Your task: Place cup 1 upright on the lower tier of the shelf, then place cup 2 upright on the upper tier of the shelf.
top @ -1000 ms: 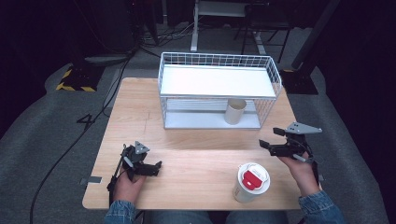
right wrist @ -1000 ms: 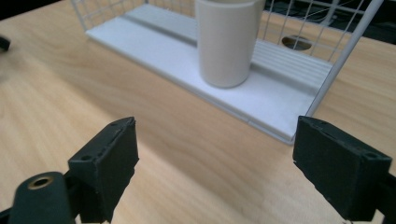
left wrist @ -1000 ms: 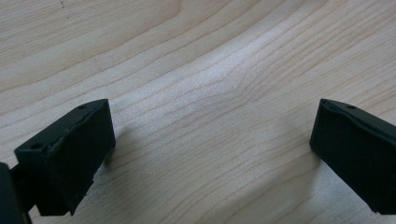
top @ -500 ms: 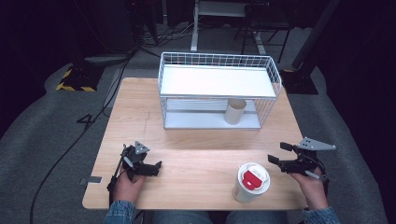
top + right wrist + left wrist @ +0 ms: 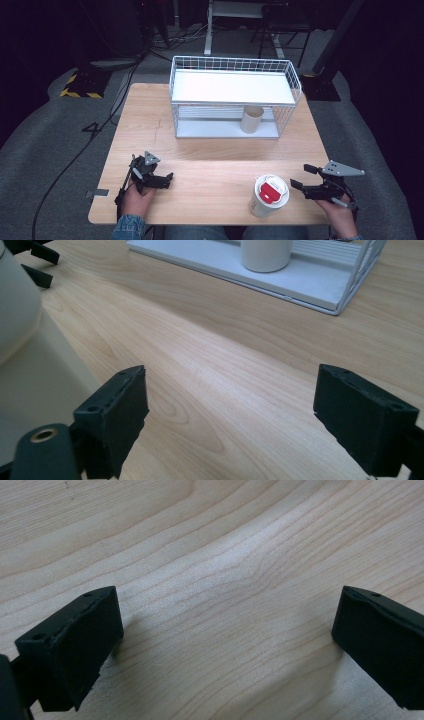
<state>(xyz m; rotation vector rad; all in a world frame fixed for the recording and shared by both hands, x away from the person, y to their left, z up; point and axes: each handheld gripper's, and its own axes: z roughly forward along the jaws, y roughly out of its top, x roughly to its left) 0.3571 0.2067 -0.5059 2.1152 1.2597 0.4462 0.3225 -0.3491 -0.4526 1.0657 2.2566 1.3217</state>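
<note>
A pale paper cup with a white lid and red tab stands near the table's front edge; its side also shows at the left of the right gripper view. Just right of it, my right gripper points left toward the cup, open, with bare wood between its jaws. My left gripper rests low over the front left of the table, open over bare wood. A beige cup stands on the lower shelf of a white wire rack, also seen in the right gripper view.
The wooden table has bare wood between the rack and both grippers. The rack's wire side and its white lower shelf lie ahead of my right gripper. The other gripper shows far off. Dark floor and cables surround the table.
My right gripper has come down and back toward the table's front edge, ending level with the lidded cup. The left gripper and both cups have not moved.
</note>
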